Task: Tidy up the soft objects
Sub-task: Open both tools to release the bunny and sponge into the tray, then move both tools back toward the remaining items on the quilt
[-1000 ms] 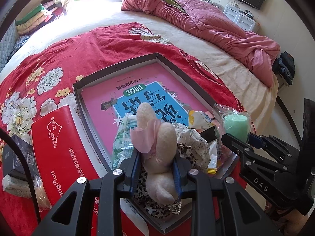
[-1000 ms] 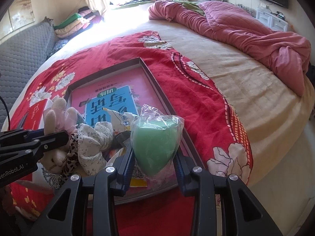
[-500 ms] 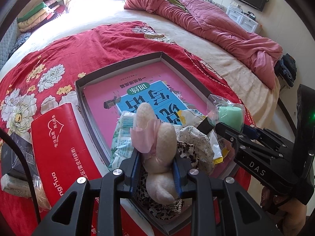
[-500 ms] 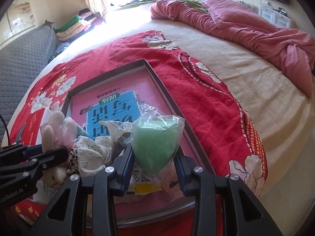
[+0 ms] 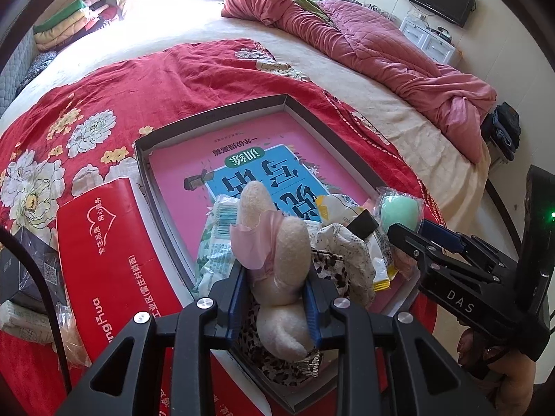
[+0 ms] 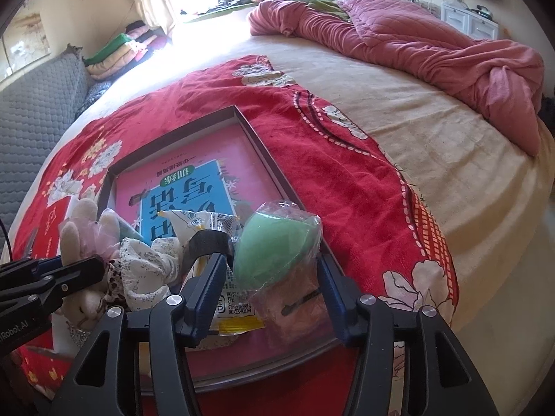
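My left gripper (image 5: 274, 291) is shut on a cream plush rabbit (image 5: 277, 260) with a pink bow, held over the near end of a grey shallow box (image 5: 215, 111). The rabbit also shows in the right wrist view (image 6: 83, 239). My right gripper (image 6: 270, 277) is open; a green sponge in a clear bag (image 6: 274, 246) sits between its spread fingers, resting in the box (image 6: 263, 152). The sponge also shows in the left wrist view (image 5: 399, 208). A floral scrunchie (image 6: 149, 270), leopard cloth (image 5: 326, 267) and snack packets (image 6: 236, 308) lie heaped in the box's near end.
A pink and blue book (image 5: 263, 159) lines the box. A red tissue pack (image 5: 100, 253) and a dark box (image 5: 27, 270) lie to its left on the red floral blanket (image 5: 138, 79). A pink quilt (image 6: 416, 41) lies bunched at the far right.
My right gripper has opened and let go of the bagged green sponge, which now rests in the box. Both grippers have edged forward over the box. The left still holds the rabbit.
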Demonstrator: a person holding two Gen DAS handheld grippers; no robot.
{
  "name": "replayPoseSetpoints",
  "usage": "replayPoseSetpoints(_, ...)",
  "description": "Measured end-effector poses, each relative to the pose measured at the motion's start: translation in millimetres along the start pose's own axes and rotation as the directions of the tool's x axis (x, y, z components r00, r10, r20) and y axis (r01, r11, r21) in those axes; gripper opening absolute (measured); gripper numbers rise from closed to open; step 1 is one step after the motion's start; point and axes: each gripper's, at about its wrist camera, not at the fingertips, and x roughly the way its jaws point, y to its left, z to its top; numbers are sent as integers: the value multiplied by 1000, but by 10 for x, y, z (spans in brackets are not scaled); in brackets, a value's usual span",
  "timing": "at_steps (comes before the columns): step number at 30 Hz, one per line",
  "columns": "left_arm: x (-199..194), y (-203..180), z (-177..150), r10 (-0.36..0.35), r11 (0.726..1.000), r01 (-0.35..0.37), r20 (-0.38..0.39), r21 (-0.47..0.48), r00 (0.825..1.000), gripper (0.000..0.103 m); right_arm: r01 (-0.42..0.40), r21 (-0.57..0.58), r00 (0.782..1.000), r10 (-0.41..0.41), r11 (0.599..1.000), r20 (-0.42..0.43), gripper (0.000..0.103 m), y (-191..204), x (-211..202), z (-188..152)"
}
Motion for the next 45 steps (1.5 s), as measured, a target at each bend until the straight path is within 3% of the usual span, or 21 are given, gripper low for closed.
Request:
replayPoseSetpoints(10, -43, 36, -19, -28, 999, 29, 12, -16, 1000, 31, -10, 21, 997, 8, 1000, 71, 64, -24, -352, 39)
replayPoseSetpoints(25, -337, 13, -29, -45, 999, 45, 69, -5, 997, 46, -19, -21, 991, 22, 1000, 131, 71, 170, -674, 102)
replayPoseSetpoints(33, -637, 99, -74, -20, 1000, 22, 116, -10, 993, 60, -16, -49, 989, 23, 999, 149, 72, 308, -799, 119)
replayPoseSetpoints(45, -1242, 291, -183, 42, 999, -37, 218, -24, 975, 72, -25, -123, 980, 48, 992, 192, 73, 730, -1090, 158)
